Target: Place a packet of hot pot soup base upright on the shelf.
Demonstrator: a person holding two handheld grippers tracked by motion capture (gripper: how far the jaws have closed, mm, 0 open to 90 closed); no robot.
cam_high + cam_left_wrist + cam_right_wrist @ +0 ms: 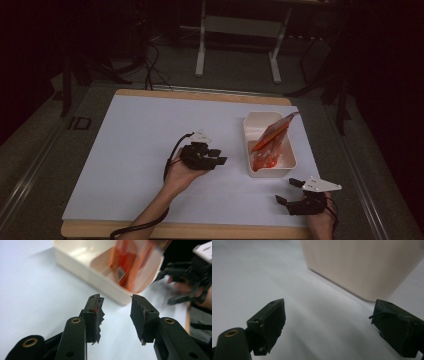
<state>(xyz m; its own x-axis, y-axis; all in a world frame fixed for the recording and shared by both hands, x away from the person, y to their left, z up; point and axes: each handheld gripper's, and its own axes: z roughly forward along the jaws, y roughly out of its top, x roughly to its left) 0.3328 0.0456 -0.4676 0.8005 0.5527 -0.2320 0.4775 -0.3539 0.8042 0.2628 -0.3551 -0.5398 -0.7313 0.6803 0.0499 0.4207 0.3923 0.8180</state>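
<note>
On the left of the bench (140,150), the left hand-held gripper (220,160) is held low over the white sheet, pointed toward the tub (250,131); in the left gripper view its jaws stand apart with nothing between them. Just to its right, the cream plastic tub sits near the right edge of the sheet, and an orange packet (270,142) is leaned inside it, its lower end down in the tub and its upper corner sticking out past the far rim. The packet (132,263) is judged to be light, thin and floppy, with a glossy film that may slip and crumple under pressure; its contents cannot be told. A hold is best taken on the raised upper edge, where the film is flat and clear of the tub wall. Farther right, near the front corner, the right hand-held gripper (289,191) is rested with its jaws spread wide and empty, the tub wall (362,267) just ahead.
</note>
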